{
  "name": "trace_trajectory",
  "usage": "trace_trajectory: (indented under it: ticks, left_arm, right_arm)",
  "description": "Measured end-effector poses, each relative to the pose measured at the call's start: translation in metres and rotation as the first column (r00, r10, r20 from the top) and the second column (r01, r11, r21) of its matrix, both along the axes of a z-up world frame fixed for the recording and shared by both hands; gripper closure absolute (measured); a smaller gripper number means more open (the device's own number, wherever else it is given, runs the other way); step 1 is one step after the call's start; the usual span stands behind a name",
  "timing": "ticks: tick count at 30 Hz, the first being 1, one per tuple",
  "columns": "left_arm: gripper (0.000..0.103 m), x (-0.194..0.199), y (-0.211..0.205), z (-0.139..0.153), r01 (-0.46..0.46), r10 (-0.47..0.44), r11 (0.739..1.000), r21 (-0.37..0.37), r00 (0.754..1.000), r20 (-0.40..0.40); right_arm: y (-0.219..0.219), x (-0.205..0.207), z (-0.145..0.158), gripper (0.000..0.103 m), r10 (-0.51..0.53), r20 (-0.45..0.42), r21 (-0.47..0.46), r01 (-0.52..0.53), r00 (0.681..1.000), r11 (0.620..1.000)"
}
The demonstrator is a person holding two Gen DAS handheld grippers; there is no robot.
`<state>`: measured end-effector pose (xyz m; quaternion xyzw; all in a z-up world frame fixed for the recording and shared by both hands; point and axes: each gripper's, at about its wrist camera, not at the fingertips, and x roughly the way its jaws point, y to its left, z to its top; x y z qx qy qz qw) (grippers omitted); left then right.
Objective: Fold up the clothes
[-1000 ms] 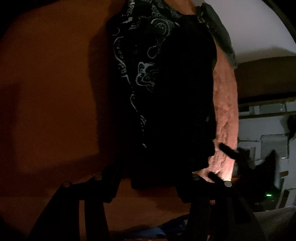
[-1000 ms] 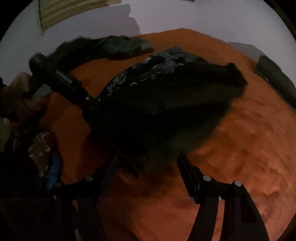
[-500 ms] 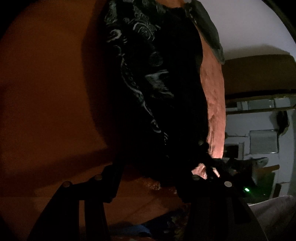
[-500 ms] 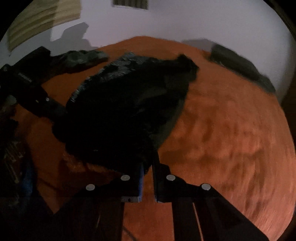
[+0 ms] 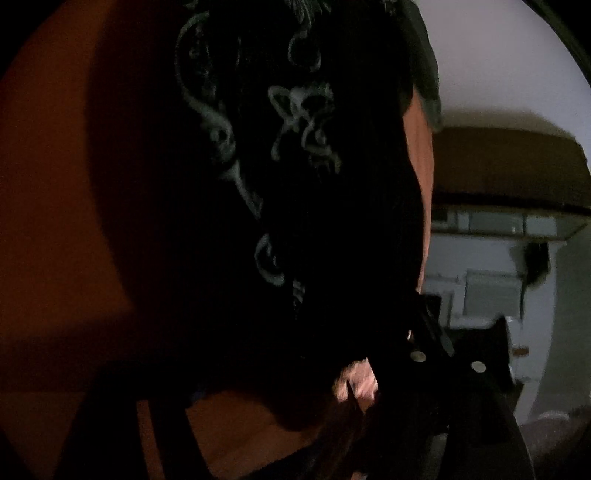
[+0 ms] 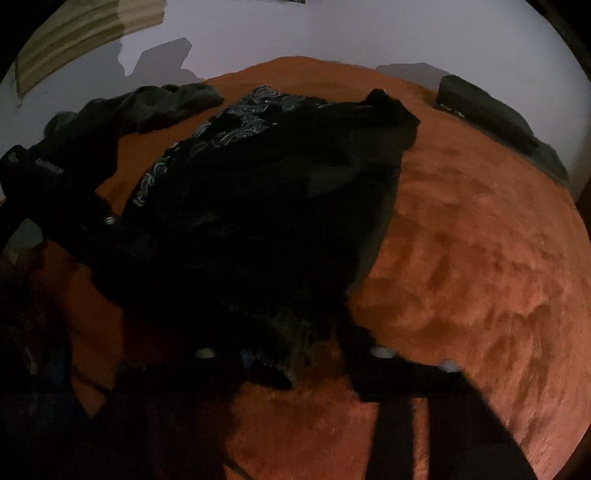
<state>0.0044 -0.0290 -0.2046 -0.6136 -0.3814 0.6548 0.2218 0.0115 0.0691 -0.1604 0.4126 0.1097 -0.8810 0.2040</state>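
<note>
— Garment (image 6: 277, 203) first: where does it lie?

— Spread across the orange blanket (image 6: 480, 258). In the right wrist view it runs from the centre out to 12 o'clock. It is black, with a pale swirl print (image 5: 303, 118) along its edge toward 11 o'clock. In the left wrist view it fills the middle of the frame from 12 o'clock down to 6.

— Left gripper (image 5: 273, 369)?

— Its jaws are closing. The near edge of the garment sits between the two fingers. The picture is very dark there, and I see no pad pressing on the cloth.

— Right gripper (image 6: 295, 362)?

— It is at 6 o'clock in its own view. A tuft of the garment's hem rises between its fingers. The fingers are smeared by blur, so I cannot tell whether they pinch the hem or stand loose beside it.

— What else is on the blanket?

— A crumpled grey-green cloth (image 6: 147, 107) lies at 10 to 11 o'clock, just beside the printed edge. A dark folded piece (image 6: 491, 110) lies at 2 o'clock, well apart from the garment and against the pale wall (image 6: 332, 33).

— Anything higher up?

— A striped hanging (image 6: 74, 37) at 11 o'clock, up on the wall.
</note>
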Motion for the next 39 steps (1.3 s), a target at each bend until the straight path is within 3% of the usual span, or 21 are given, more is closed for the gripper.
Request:
trace_trajectory:
  ticks: [1, 3, 4, 6, 7, 8, 10, 13, 15, 16, 19, 21, 25, 27, 30, 33, 38, 39]
  left_arm:
    - [0.073, 0.001, 0.003, 0.007, -0.005, 0.004, 1.0, -0.02, 0.999, -0.036]
    - [0.074, 0.004, 0.008, 0.019, 0.015, -0.016, 1.0, -0.012, 0.997, -0.078]
    - [0.074, 0.006, 0.013, 0.026, 0.051, -0.057, 0.997, -0.059, 0.993, -0.105]
    - [0.073, 0.009, 0.021, 0.027, 0.11, -0.126, 0.985, -0.131, 0.984, -0.122]
    - [0.072, 0.012, 0.024, 0.017, 0.139, -0.157, 0.976, -0.168, 0.983, -0.096]
    - [0.068, 0.014, 0.013, 0.01, 0.142, -0.156, 0.976, -0.162, 0.985, -0.072]
    - [0.066, 0.018, 0.003, 0.001, 0.091, -0.094, 0.992, -0.089, 0.995, -0.029]
    - [0.061, 0.018, -0.009, 0.006, 0.097, -0.097, 0.994, -0.05, 0.995, 0.006]
    - [0.053, 0.017, -0.018, 0.023, 0.125, -0.127, 0.988, -0.087, 0.992, -0.016]
    - [0.053, 0.016, -0.022, 0.033, 0.144, -0.149, 0.982, -0.122, 0.988, -0.038]
    - [0.053, 0.016, -0.04, 0.072, 0.18, -0.223, 0.944, -0.275, 0.965, -0.137]
    - [0.052, 0.009, -0.049, 0.094, 0.199, -0.27, 0.919, -0.341, 0.946, -0.177]
    - [0.052, -0.051, -0.036, 0.126, 0.216, -0.364, 0.861, -0.461, 0.894, -0.262]
    - [0.051, -0.083, -0.026, 0.14, 0.216, -0.413, 0.826, -0.521, 0.861, -0.298]
    - [0.051, -0.145, 0.027, 0.129, 0.201, -0.477, 0.762, -0.615, 0.817, -0.323]
    - [0.051, -0.179, 0.071, 0.106, 0.239, -0.54, 0.729, -0.641, 0.777, -0.324]
    - [0.051, -0.184, 0.116, 0.065, 0.267, -0.594, 0.658, -0.704, 0.759, -0.267]
    - [0.072, -0.183, 0.112, 0.062, 0.209, -0.573, 0.633, -0.745, 0.773, -0.271]
  right_arm:
    - [0.008, 0.0, 0.007, 0.095, -0.03, -0.029, -0.039, 0.029, 0.999, 0.999]
    - [0.021, 0.007, 0.02, 0.095, -0.083, -0.064, -0.101, 0.076, 0.995, 0.992]
    - [0.025, 0.01, 0.022, 0.095, -0.099, -0.065, -0.112, 0.091, 0.993, 0.99]
    - [0.028, 0.012, 0.007, 0.095, -0.101, -0.009, -0.093, 0.1, 0.995, 0.991]
    - [0.028, 0.01, -0.012, 0.095, -0.096, 0.063, -0.061, 0.1, 0.993, 0.993]
    - [0.028, 0.008, -0.026, 0.094, -0.095, 0.12, -0.044, 0.1, 0.988, 0.994]
    - [0.028, 0.008, -0.03, 0.093, -0.088, 0.125, -0.043, 0.094, 0.988, 0.995]
    - [0.029, 0.005, -0.02, 0.081, -0.053, 0.137, -0.044, 0.06, 0.989, 0.997]
    - [0.043, 0.004, -0.01, 0.066, -0.021, 0.175, -0.121, 0.043, 0.984, 0.992]
    - [0.052, 0.006, -0.004, 0.064, 0.009, 0.195, -0.174, 0.025, 0.981, 0.984]
    - [0.08, 0.013, 0.015, 0.064, 0.057, 0.213, -0.239, -0.004, 0.975, 0.971]
    - [0.097, 0.013, 0.026, 0.064, 0.029, 0.195, -0.246, 0.02, 0.98, 0.969]
    - [0.104, -0.009, 0.046, 0.064, -0.048, 0.121, -0.257, 0.078, 0.992, 0.963]
    - [0.087, -0.038, 0.051, 0.064, -0.064, 0.09, -0.271, 0.086, 0.994, 0.959]
    - [0.056, -0.086, 0.045, 0.064, -0.082, 0.127, -0.294, 0.117, 0.989, 0.949]
    - [0.037, -0.109, 0.027, 0.066, -0.096, 0.181, -0.297, 0.148, 0.979, 0.943]
    - [0.04, -0.112, 0.003, 0.067, -0.141, 0.256, -0.284, 0.214, 0.956, 0.935]
    - [0.044, -0.109, 0.001, 0.067, -0.15, 0.26, -0.28, 0.224, 0.954, 0.933]
